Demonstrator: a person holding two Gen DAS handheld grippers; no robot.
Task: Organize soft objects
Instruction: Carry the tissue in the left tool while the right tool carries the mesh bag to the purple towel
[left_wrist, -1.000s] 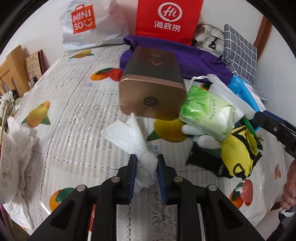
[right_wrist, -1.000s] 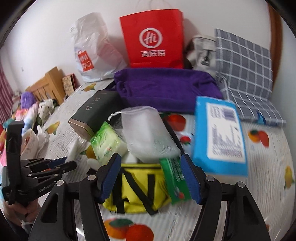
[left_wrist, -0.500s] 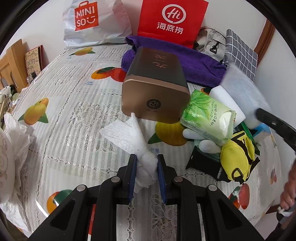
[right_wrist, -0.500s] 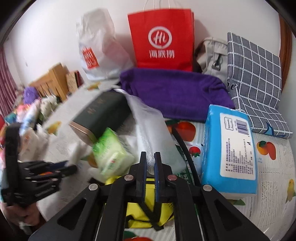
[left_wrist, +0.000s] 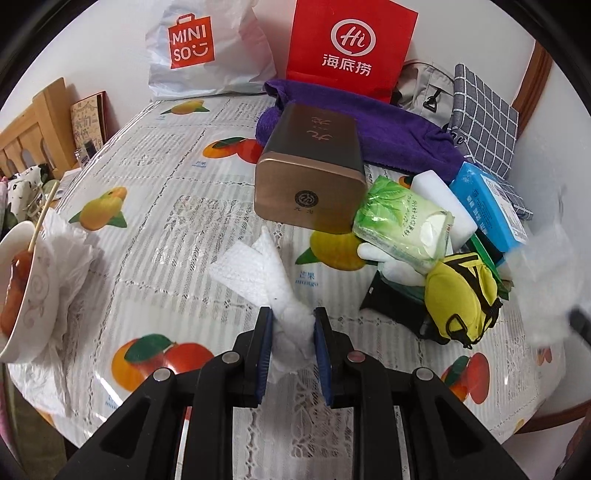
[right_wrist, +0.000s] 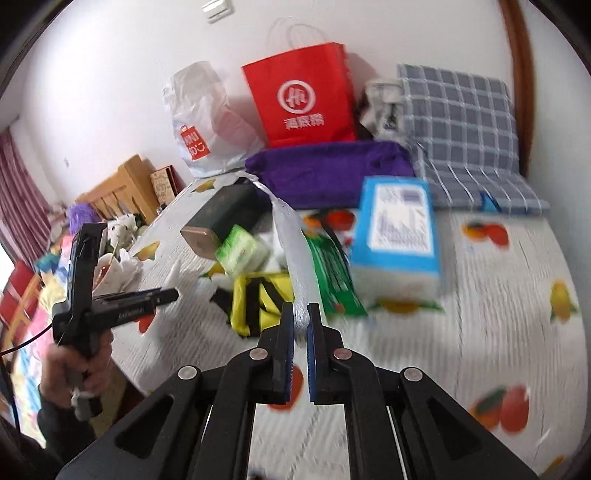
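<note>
While both grippers clamp soft items, clutter lies ahead.
Left gripper (left_wrist: 292, 325) pinches a white paper towel (left_wrist: 258, 273); right gripper (right_wrist: 301, 317) is closed on a white mesh bag (right_wrist: 291, 240) stretching forward above the yellow pouch (right_wrist: 258, 299).

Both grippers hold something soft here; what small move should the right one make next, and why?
Probably carry the white mesh pouch a little further right, clear of the pile, then lower it onto bare tablecloth. The right gripper is shut on its end and it hangs over the yellow bag; the left gripper only holds crumpled tissue.
</note>
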